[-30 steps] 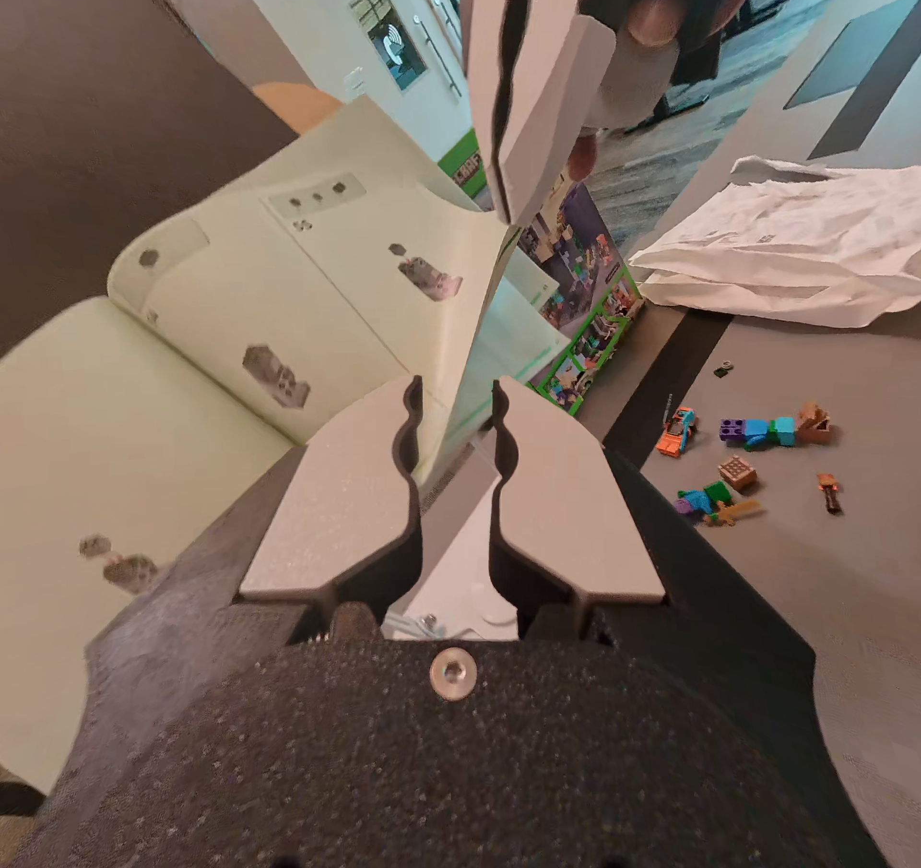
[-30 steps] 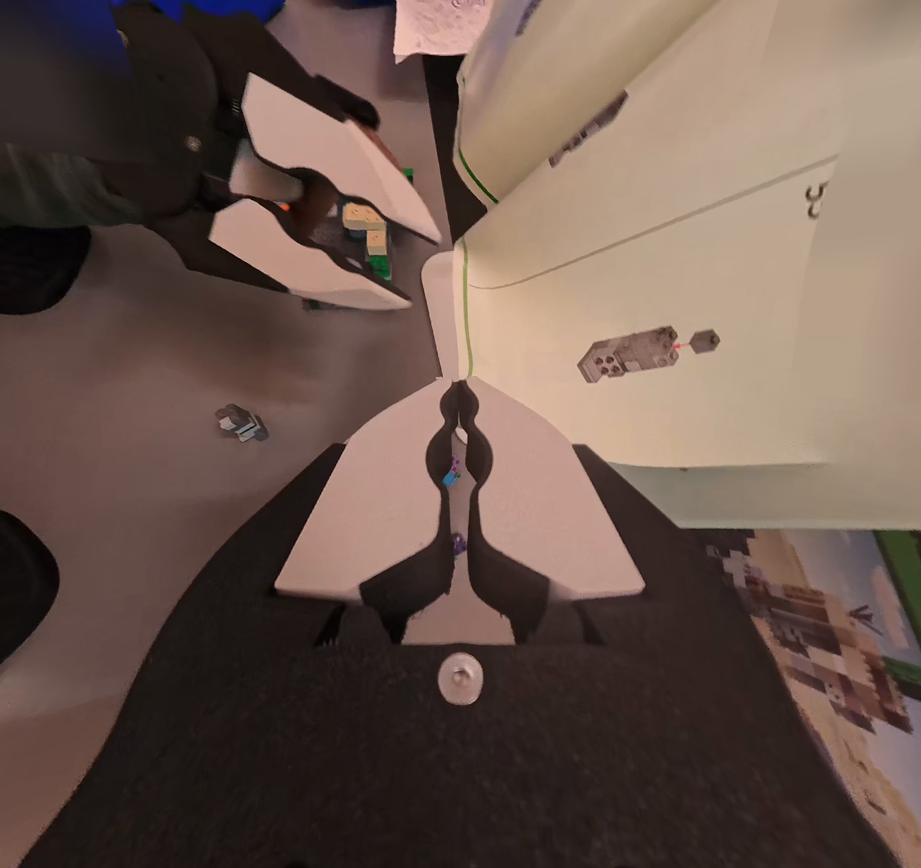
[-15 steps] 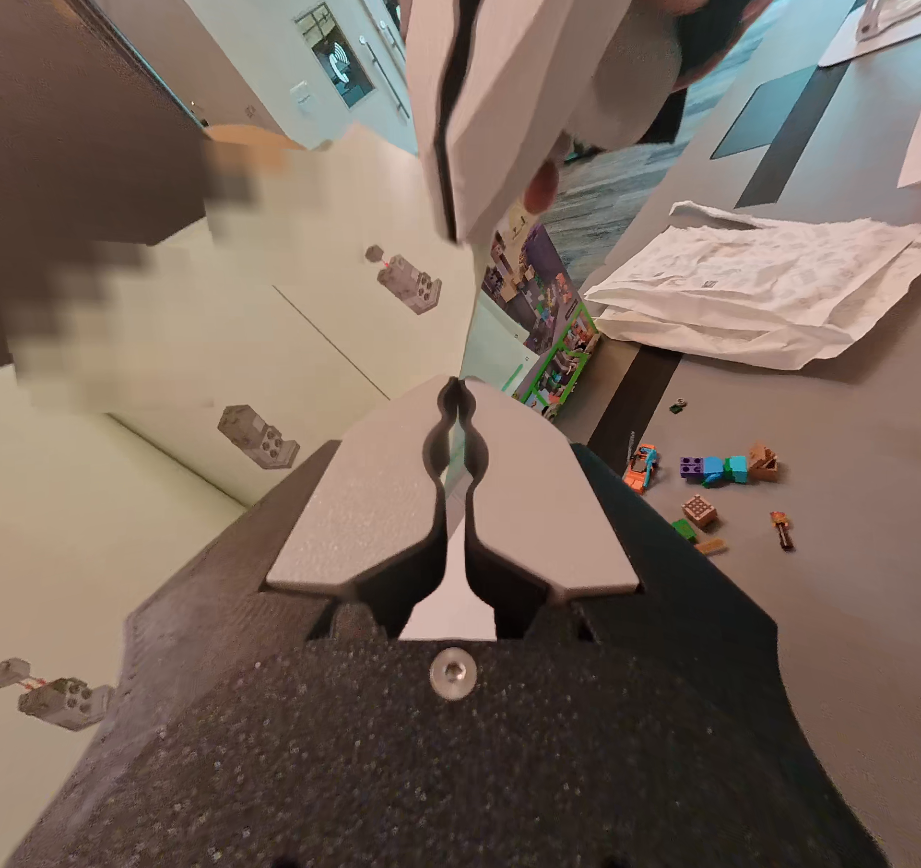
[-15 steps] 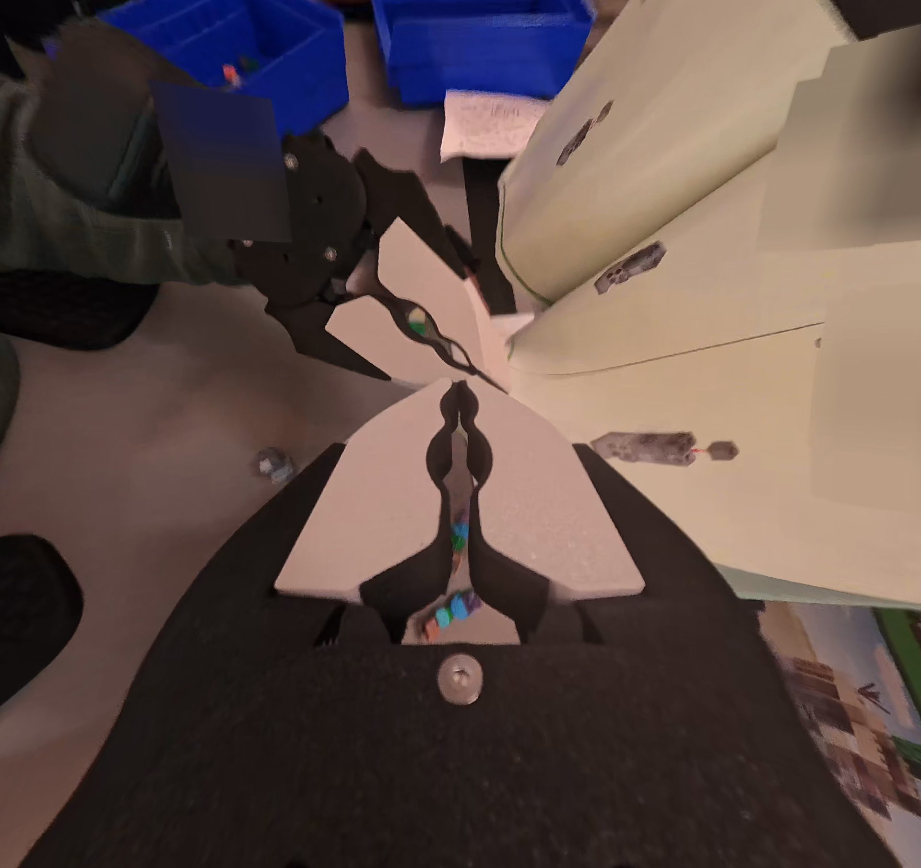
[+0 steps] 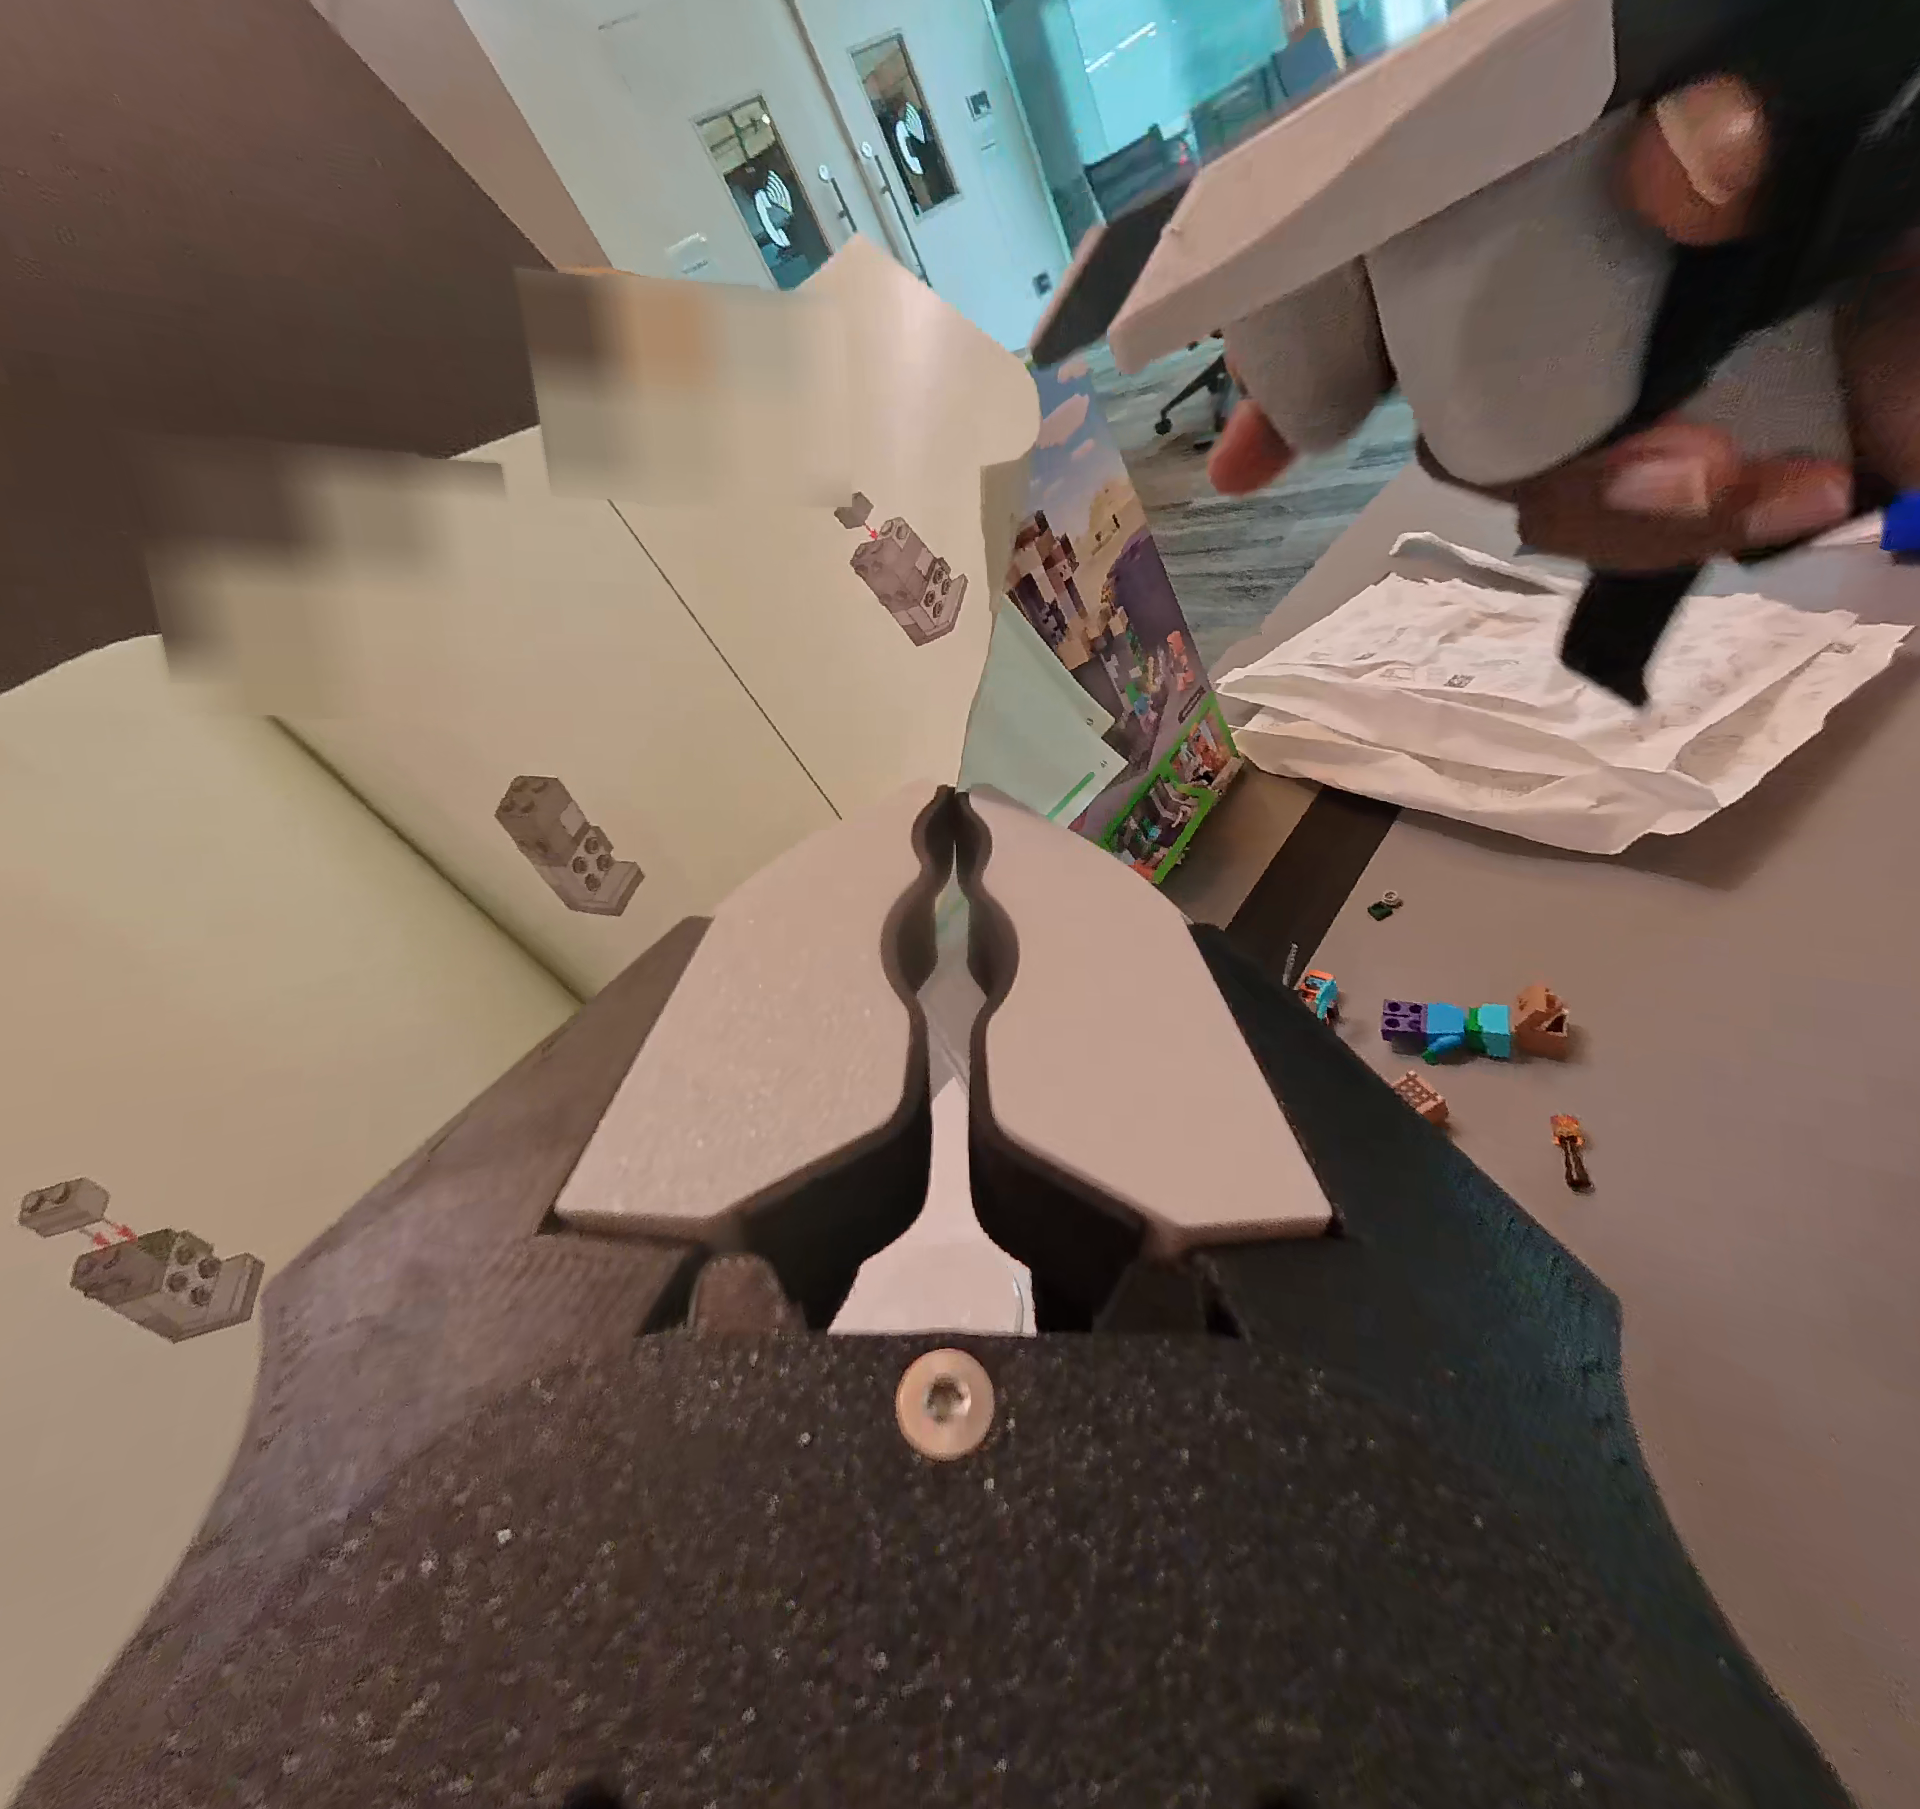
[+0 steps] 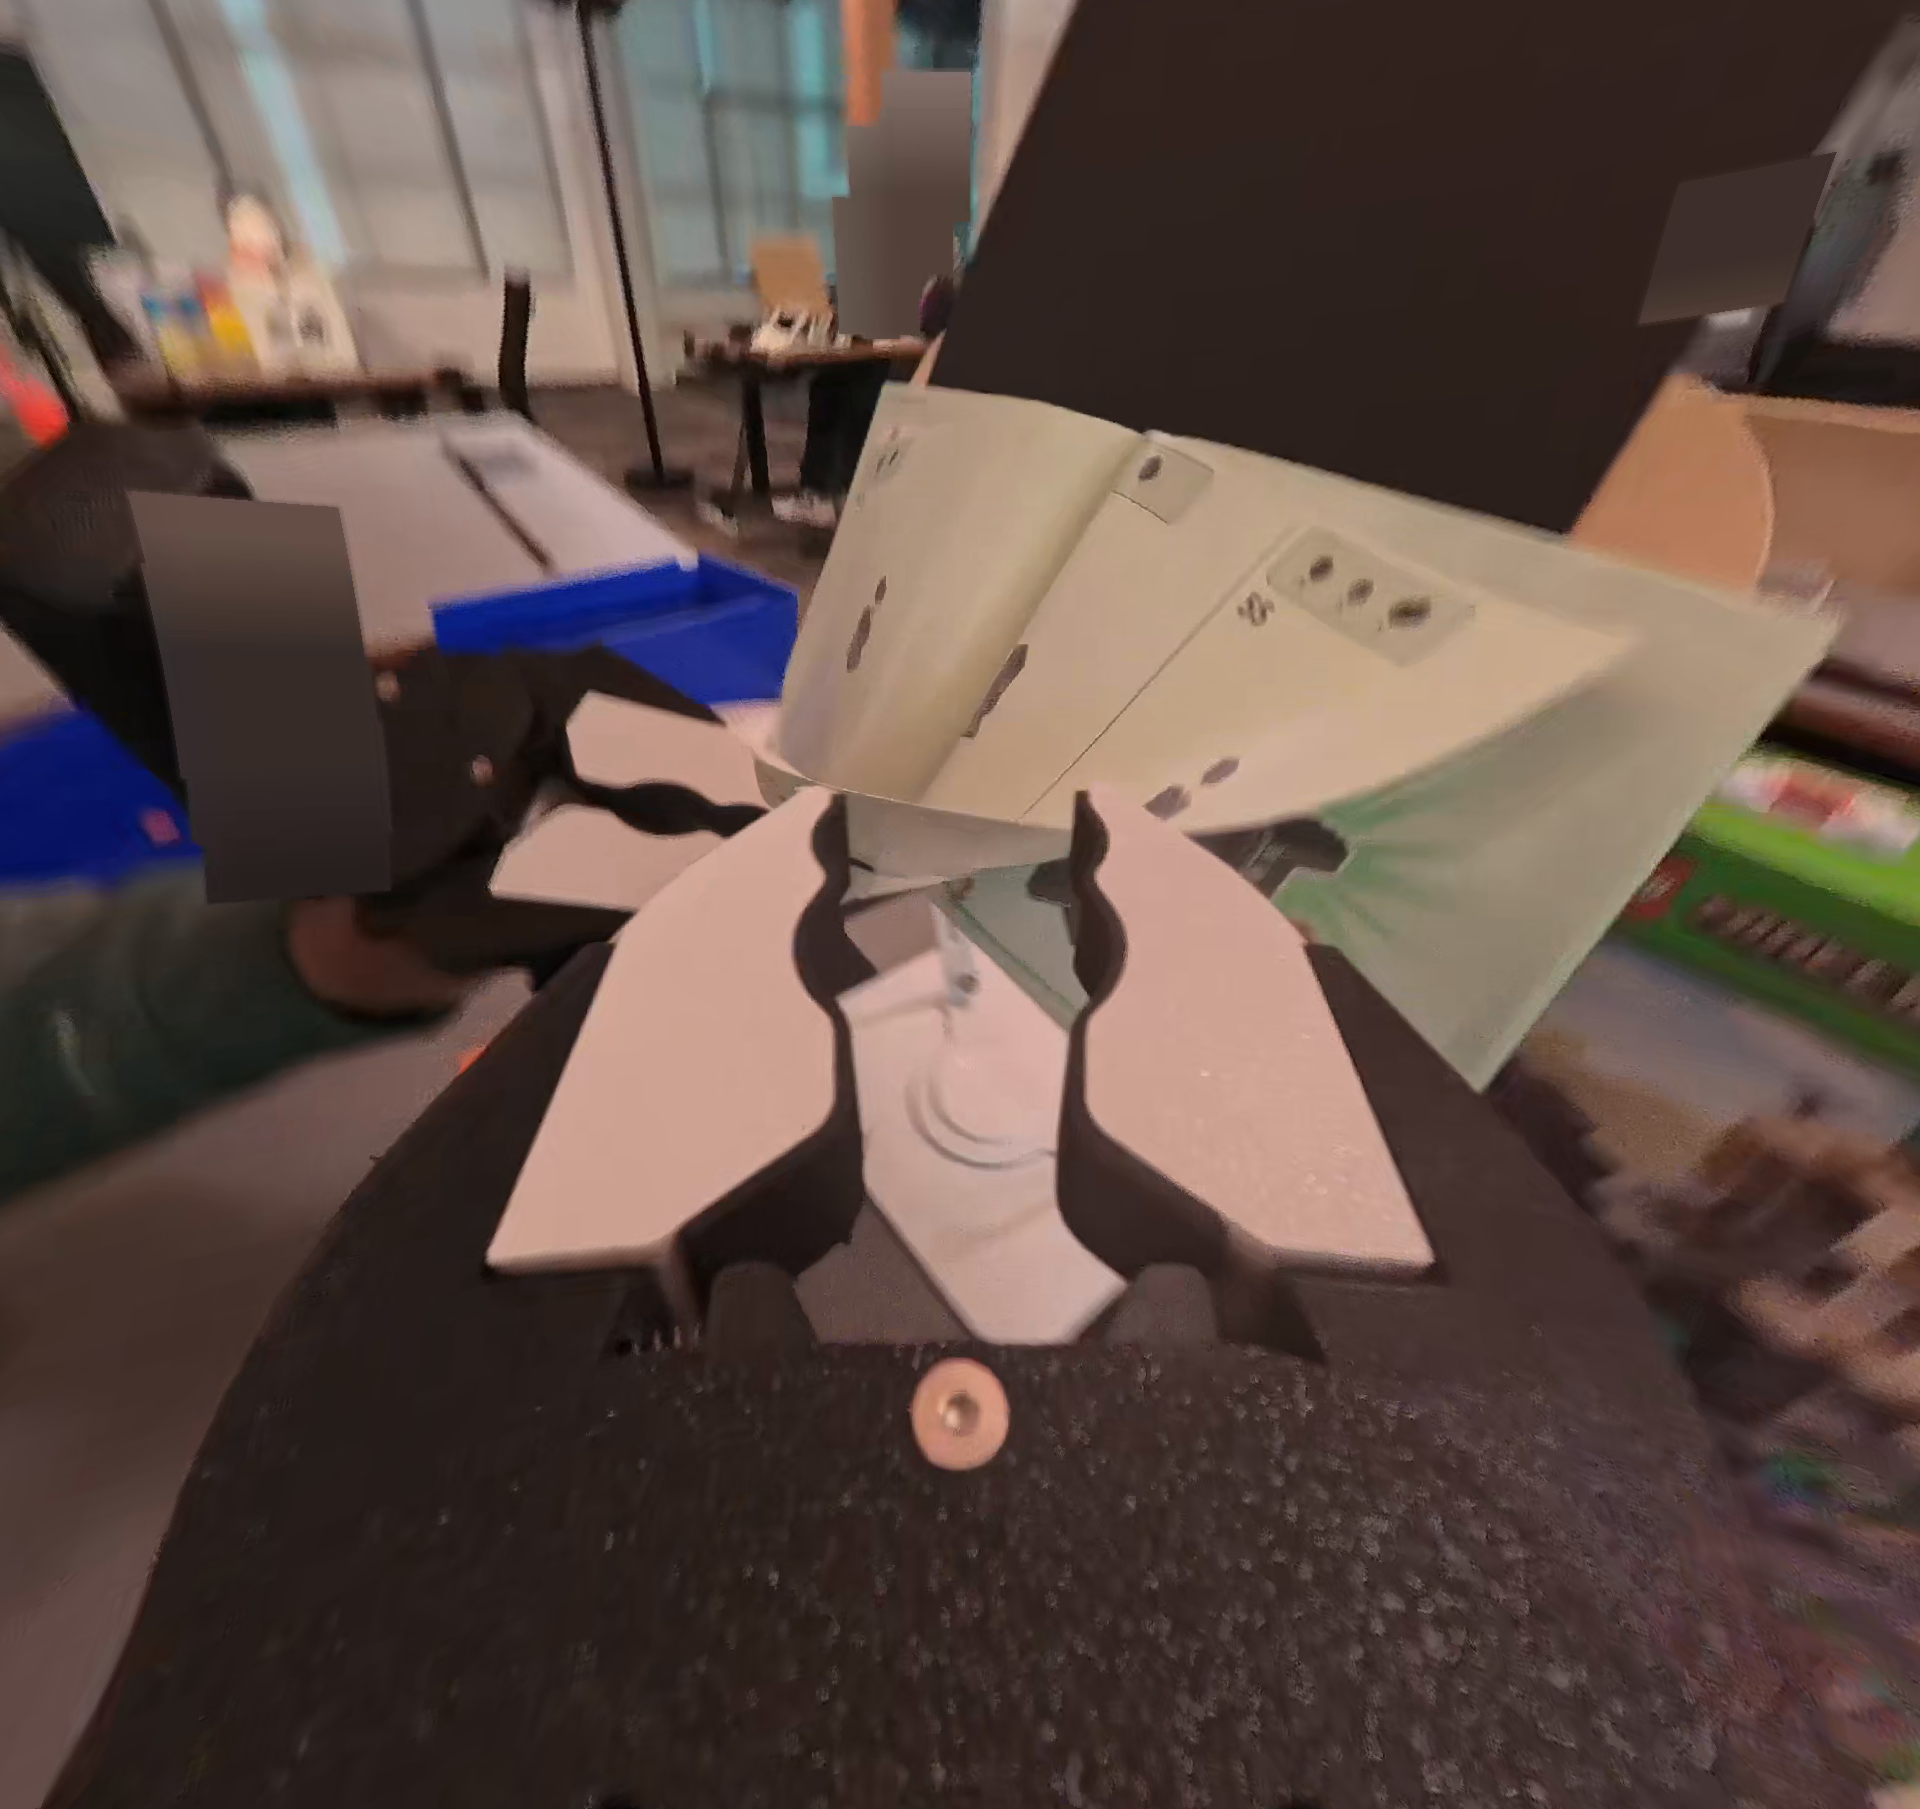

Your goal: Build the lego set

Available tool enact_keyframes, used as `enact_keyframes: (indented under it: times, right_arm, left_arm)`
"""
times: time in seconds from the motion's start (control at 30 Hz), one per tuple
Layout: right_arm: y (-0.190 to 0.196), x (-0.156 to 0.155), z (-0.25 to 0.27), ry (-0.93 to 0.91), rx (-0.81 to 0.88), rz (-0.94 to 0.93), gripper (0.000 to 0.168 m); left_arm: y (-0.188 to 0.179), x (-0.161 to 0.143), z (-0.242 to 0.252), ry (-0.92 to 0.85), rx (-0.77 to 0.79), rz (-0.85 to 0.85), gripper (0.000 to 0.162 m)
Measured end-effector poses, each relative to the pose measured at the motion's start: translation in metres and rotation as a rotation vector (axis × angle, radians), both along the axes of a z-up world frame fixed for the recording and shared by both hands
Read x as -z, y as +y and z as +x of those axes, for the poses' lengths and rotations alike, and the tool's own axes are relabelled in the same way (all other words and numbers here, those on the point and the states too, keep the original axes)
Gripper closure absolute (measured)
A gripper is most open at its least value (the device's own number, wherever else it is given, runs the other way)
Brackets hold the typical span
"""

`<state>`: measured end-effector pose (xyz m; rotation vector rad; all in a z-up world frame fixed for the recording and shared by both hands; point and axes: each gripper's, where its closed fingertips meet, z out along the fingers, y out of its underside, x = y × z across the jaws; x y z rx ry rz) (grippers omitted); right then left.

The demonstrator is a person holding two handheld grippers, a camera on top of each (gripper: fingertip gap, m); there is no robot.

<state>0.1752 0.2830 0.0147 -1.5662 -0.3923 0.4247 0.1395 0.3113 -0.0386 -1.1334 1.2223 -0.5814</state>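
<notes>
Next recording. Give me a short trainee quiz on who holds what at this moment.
1. True or false: the right gripper has its fingers apart.
2. The left gripper is shut on: A) a page of the booklet; B) a cup; C) a screwdriver.
3. What surface do the loose bricks lie on, and are they touching any gripper?

Key
1. True: there is a clear gap between the fingers, and nothing is gripped.
2. A.
3. On the grey table, apart from both grippers, nearer the camera than the crumpled paper bag.
</notes>
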Motion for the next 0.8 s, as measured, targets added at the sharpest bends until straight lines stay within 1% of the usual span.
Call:
enact_keyframes:
  times: [0.1, 0.17, 0.2, 0.27, 0.3, 0.33, 0.4, 0.43, 0.53, 0.57, 0.67, 0.77, 0.8]
  right_arm:
    - [0.001, 0.006, 0.006, 0.327, 0.031, -0.04, 0.119]
    - [0.01, 0.013, 0.013, 0.479, 0.046, -0.103, 0.116]
    - [0.016, 0.018, 0.015, 0.515, 0.046, -0.141, 0.113]
    - [0.027, 0.021, 0.017, 0.547, 0.029, -0.181, 0.112]
    - [0.029, 0.018, 0.016, 0.576, 0.001, -0.183, 0.116]
    - [0.031, 0.015, 0.015, 0.598, -0.031, -0.185, 0.125]
    - [0.033, 0.013, 0.015, 0.552, -0.032, -0.172, 0.162]
    - [0.035, 0.014, 0.015, 0.498, -0.012, -0.16, 0.168]
    - [0.035, 0.015, 0.011, 0.385, -0.001, -0.135, 0.168]
    - [0.034, 0.014, 0.01, 0.342, 0.003, -0.121, 0.168]
    - [0.031, 0.011, -0.002, 0.196, -0.004, -0.063, 0.168]
    - [0.024, 0.003, -0.027, 0.112, -0.091, -0.005, 0.168]
    - [0.023, 0.001, -0.035, 0.091, -0.116, 0.001, 0.168]
  left_arm:
    - [-0.001, 0.002, -0.002, -0.01, -0.023, 0.026, 0.162]
    - [-0.001, 0.003, -0.004, -0.02, -0.032, 0.041, 0.162]
    - [-0.002, 0.004, -0.005, -0.024, -0.038, 0.046, 0.162]
    - [-0.003, 0.008, -0.006, -0.022, -0.039, 0.041, 0.162]
    - [-0.003, 0.009, -0.007, -0.022, -0.041, 0.041, 0.162]
    - [-0.003, 0.011, -0.008, -0.022, -0.041, 0.043, 0.162]
    - [-0.006, 0.016, -0.009, -0.01, -0.013, 0.013, 0.162]
    - [-0.011, 0.019, -0.008, -0.001, 0.025, -0.033, 0.157]
    - [-0.027, 0.012, -0.014, -0.021, 0.147, -0.183, 0.133]
    - [-0.029, 0.005, -0.018, -0.038, 0.169, -0.21, 0.13]
    - [-0.027, -0.015, -0.026, -0.062, 0.169, -0.268, 0.131]
    - [-0.012, -0.033, -0.028, -0.077, 0.117, -0.316, 0.129]
    - [-0.004, -0.036, -0.027, -0.081, 0.085, -0.326, 0.126]
